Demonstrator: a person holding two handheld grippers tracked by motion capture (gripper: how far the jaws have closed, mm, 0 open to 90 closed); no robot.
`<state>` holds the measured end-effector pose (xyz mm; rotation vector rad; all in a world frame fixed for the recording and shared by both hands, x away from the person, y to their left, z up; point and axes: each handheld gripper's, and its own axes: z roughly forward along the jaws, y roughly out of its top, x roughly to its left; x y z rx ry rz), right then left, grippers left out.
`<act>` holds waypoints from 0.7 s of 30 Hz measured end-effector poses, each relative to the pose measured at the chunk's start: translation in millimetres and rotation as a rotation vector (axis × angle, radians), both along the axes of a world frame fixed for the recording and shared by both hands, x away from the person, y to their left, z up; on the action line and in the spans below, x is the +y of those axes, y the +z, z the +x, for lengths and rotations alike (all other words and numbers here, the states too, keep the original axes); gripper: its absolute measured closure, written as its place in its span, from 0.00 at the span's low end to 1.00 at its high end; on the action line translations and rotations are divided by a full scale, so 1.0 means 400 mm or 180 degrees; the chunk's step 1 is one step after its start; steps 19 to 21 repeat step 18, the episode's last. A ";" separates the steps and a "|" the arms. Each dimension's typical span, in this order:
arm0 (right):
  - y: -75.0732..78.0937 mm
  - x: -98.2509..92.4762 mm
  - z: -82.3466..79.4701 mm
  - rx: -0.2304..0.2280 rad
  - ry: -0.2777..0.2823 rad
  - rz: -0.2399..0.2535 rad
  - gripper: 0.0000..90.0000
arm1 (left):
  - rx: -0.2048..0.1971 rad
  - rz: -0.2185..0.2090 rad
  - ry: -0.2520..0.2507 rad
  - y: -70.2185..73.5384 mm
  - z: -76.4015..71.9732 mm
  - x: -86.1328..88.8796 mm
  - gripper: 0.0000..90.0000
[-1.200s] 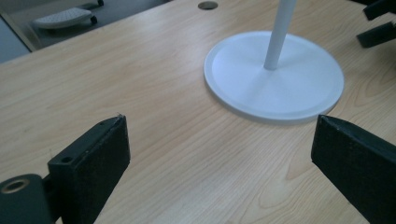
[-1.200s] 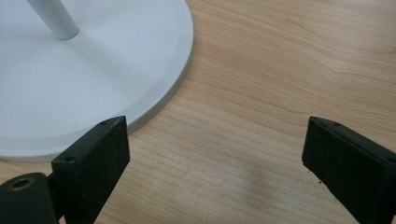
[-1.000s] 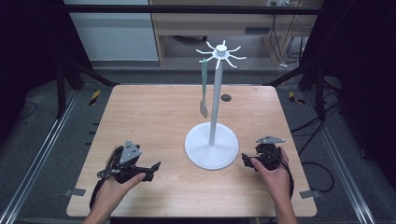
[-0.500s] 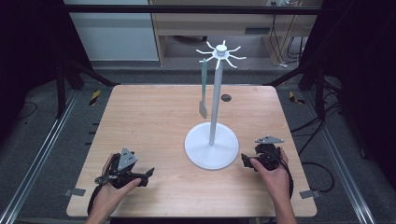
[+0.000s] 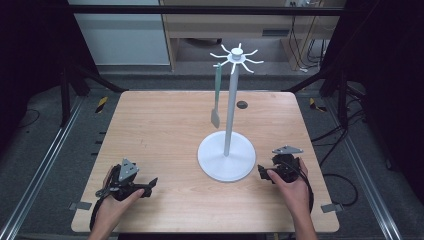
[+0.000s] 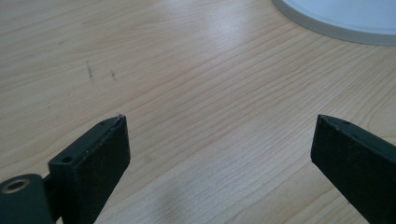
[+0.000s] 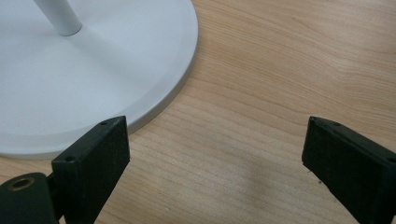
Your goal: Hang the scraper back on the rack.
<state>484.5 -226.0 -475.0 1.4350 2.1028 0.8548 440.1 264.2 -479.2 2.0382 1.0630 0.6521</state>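
A white stand with a round base (image 5: 226, 159) and a tall pole (image 5: 231, 107) rises from the middle of the wooden table (image 5: 165, 130); spokes (image 5: 239, 56) fan out at its top. A grey-green spatula (image 5: 216, 95) hangs from one spoke on the left. My left gripper (image 5: 150, 185) rests near the table's front left, open, with bare wood between its jaws (image 6: 219, 154). My right gripper (image 5: 261, 172) lies just right of the base, open and holding nothing (image 7: 215, 154); the base's rim (image 7: 159, 100) sits by its left jaw.
A small dark round mark (image 5: 242, 104) lies on the table behind the stand. Black frame posts (image 5: 67, 75) stand at both sides, and cables (image 5: 335, 175) trail off the table's right edge. A pale cabinet (image 5: 120, 32) stands beyond the far edge.
My left gripper has slid back toward the table's front edge, further from the stand. The right gripper has stayed where it was.
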 end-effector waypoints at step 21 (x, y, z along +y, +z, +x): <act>0.000 0.000 0.003 0.0008 0.0005 0.0026 0.09 | 0.0173 0.0146 0.0111 -0.019 0.013 0.032 0.05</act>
